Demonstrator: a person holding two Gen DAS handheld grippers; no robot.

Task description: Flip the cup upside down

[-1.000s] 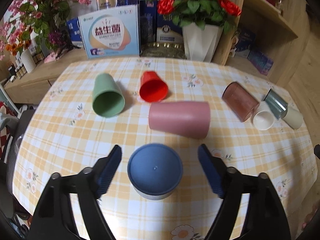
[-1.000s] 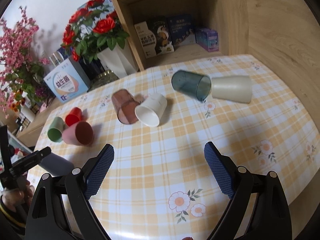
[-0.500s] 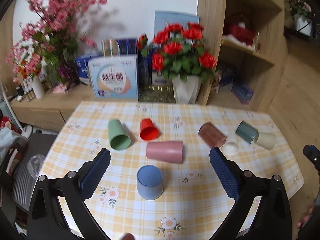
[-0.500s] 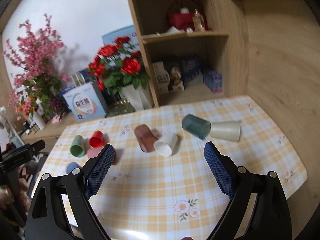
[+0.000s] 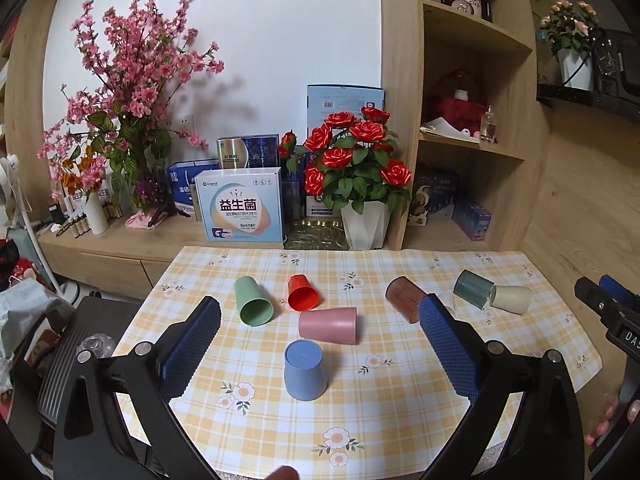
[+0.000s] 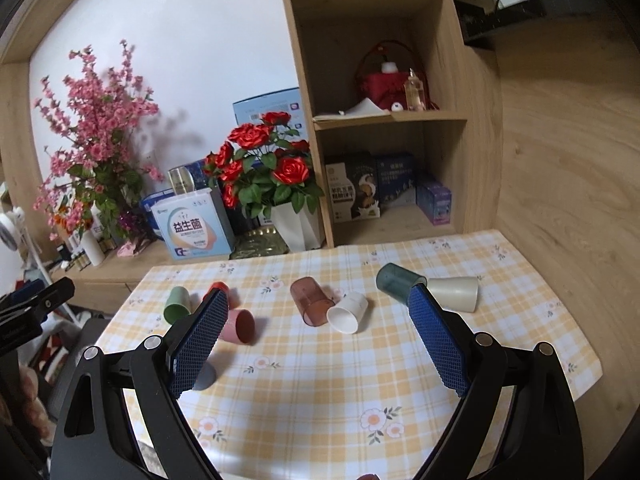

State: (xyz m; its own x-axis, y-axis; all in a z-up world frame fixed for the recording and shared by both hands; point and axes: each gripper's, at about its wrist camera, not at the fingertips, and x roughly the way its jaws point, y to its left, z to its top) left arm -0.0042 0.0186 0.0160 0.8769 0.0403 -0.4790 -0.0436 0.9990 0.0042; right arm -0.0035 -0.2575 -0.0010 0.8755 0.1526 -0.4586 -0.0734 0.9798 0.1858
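At near edge of table:
Left gripper: jaws spread wide, holding nothing.
Right gripper: jaws spread wide, holding nothing (raised above the surface).
Blue cup: stands upside down, toward near left corner.
Pink cup: on its side, just behind blue cup.
Green cup, red cup: on their sides, farther back, toward left edge.

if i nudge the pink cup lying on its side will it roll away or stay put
The pink cup lies on its side on the table, so a sideways nudge would probably roll it. It tapers, so it would likely curve rather than go straight. It looks like thin plastic, probably light, so a small push may move it.
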